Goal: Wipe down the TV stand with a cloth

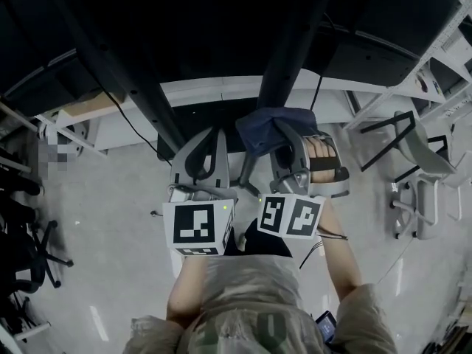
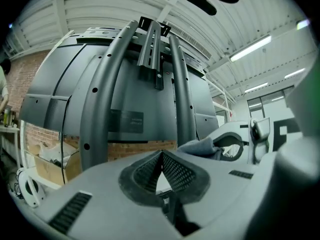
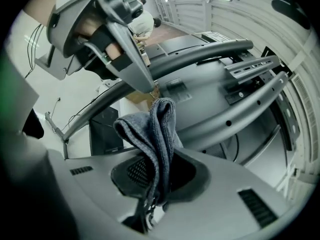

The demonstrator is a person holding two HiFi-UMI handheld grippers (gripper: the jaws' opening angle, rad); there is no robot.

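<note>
Near stand pole (image 3: pixel 210 49), right gripper (image 3: pixel 155 194) (cloth (image 3: pixel 150 129))

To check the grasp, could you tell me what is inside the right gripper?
A folded cloth stands pinched in the right gripper, its free end sticking out past the fingers. How deep it reaches between them is covered by the cloth itself.

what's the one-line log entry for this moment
right tool: shut on blue-grey cloth | left tool: shut, empty | cloth beside TV stand tubes, contact unclear
</note>
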